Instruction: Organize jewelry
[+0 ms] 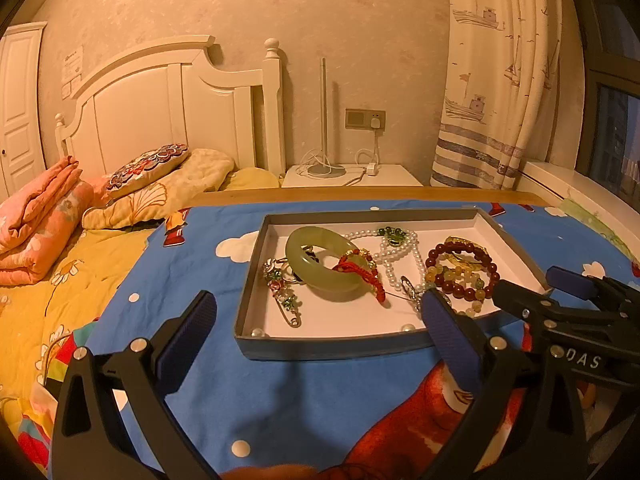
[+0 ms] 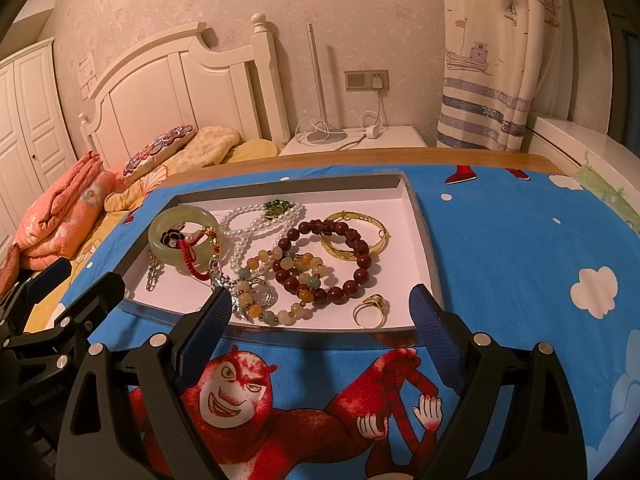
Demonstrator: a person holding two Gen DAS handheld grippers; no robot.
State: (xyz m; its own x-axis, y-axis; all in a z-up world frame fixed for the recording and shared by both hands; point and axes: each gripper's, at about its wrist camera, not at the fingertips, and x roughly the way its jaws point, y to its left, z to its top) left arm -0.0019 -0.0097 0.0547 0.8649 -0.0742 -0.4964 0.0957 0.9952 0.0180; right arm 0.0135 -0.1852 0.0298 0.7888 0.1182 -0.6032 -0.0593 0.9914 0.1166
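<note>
Both grippers, left (image 1: 320,320) and right (image 2: 322,320), fingers spread wide, holding nothing. Jewelry tangled in tray (image 2: 420,216) just ahead of right fingers: jade bangle (image 2: 182,236), pearls (image 2: 240,236), red bead bracelet (image 2: 326,260). Risk: grabbing one piece drags its tangled neighbours out.

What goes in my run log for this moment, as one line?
phase: pre-grasp | left gripper: open, empty | right gripper: open, empty | shallow grey cardboard tray: jewelry piled | pale green jade bangle: in tray, untouched
</note>
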